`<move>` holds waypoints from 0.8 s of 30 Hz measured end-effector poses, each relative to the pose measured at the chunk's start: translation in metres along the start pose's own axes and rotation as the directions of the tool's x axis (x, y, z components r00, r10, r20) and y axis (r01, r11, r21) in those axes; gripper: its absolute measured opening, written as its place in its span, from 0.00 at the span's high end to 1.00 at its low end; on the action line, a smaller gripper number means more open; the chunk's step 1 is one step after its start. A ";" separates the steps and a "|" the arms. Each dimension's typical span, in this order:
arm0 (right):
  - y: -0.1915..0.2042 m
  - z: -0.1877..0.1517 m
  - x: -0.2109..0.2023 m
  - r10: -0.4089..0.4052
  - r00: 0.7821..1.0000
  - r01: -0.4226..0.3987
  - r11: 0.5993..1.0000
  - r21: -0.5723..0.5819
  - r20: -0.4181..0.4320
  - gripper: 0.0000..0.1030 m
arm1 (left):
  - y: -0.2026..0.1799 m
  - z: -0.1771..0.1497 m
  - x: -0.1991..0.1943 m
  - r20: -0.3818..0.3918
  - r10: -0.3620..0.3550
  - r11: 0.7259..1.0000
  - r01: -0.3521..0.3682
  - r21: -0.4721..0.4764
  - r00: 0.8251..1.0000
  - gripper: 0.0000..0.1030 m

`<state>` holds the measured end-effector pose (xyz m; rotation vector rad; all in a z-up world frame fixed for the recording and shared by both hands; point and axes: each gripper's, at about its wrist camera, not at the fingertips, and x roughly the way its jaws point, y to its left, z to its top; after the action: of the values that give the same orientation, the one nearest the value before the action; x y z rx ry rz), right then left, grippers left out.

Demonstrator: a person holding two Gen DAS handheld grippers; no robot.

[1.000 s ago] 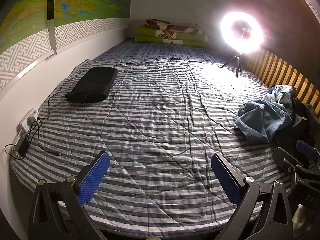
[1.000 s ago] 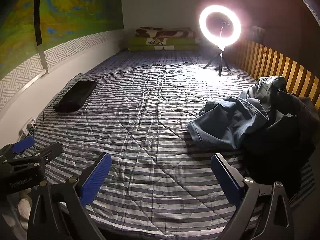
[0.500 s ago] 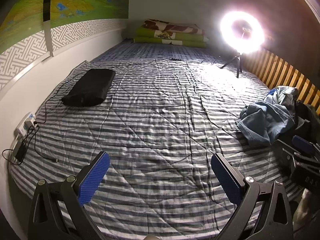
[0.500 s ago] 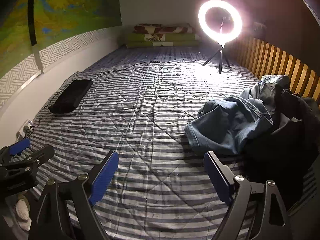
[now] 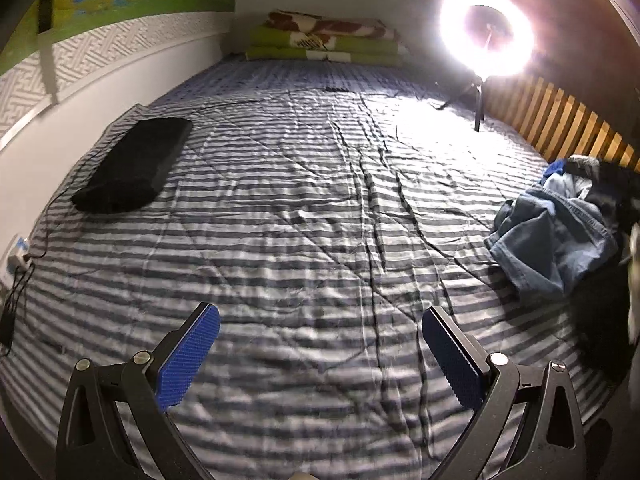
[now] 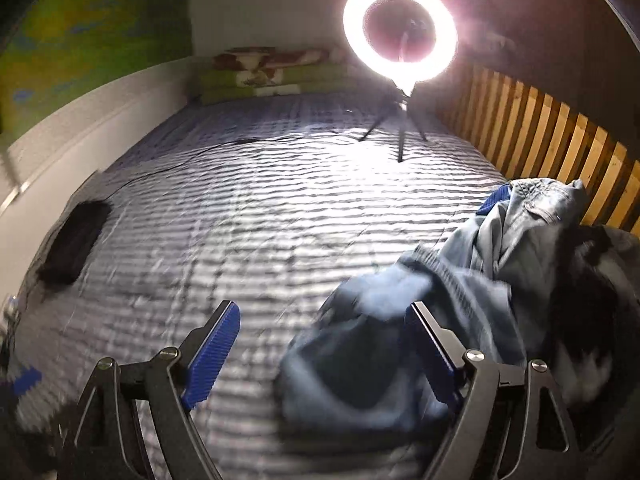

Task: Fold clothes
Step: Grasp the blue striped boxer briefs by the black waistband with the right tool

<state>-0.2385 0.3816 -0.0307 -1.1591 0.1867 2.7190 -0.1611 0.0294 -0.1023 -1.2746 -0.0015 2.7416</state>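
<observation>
A crumpled pile of blue denim clothes (image 5: 556,236) lies at the right side of the striped bed, with dark garments (image 5: 612,200) heaped against it. My left gripper (image 5: 320,348) is open over bare striped cover, well left of the pile. In the right wrist view the denim (image 6: 452,300) fills the lower right and reaches between the fingers of my right gripper (image 6: 322,344), which is open. Its right pad (image 6: 426,348) is over the cloth, its left pad (image 6: 212,354) over the cover. This view is blurred by motion.
A folded black garment (image 5: 132,164) lies by the left wall, with cables and a power strip (image 5: 16,256) beside it. A lit ring light on a tripod (image 5: 486,32) stands at the back right by a wooden slat rail (image 5: 568,128). Folded green bedding (image 5: 324,42) lies at the far end.
The right gripper has moved forward and right, up to the denim pile, which now lies between its fingers. The left gripper has shifted slightly forward; the right gripper has left its view.
</observation>
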 end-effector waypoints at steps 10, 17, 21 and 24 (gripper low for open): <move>-0.103 0.119 0.116 -0.207 0.977 0.211 0.974 0.083 -0.059 0.21 | -0.006 0.021 0.064 -0.048 0.018 1.000 -0.017 0.017 0.999 0.01; -0.222 0.150 0.168 -0.327 0.927 0.366 0.898 0.243 -0.184 0.20 | -0.004 0.020 0.096 -0.097 0.040 0.999 -0.039 0.018 0.994 0.01; -0.262 0.135 0.189 -0.355 0.891 0.424 0.872 0.244 -0.282 0.20 | -0.008 0.021 0.110 -0.114 0.038 0.999 -0.035 0.023 0.993 0.01; -0.287 0.119 0.200 -0.309 0.891 0.404 0.874 0.271 -0.331 0.20 | -0.014 0.019 0.113 -0.117 0.038 0.998 -0.033 0.045 0.992 0.01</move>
<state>-0.3970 0.7069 -0.1069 -1.3135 0.4074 2.0932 -0.2459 0.0567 -0.1754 -1.4358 0.0915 2.6750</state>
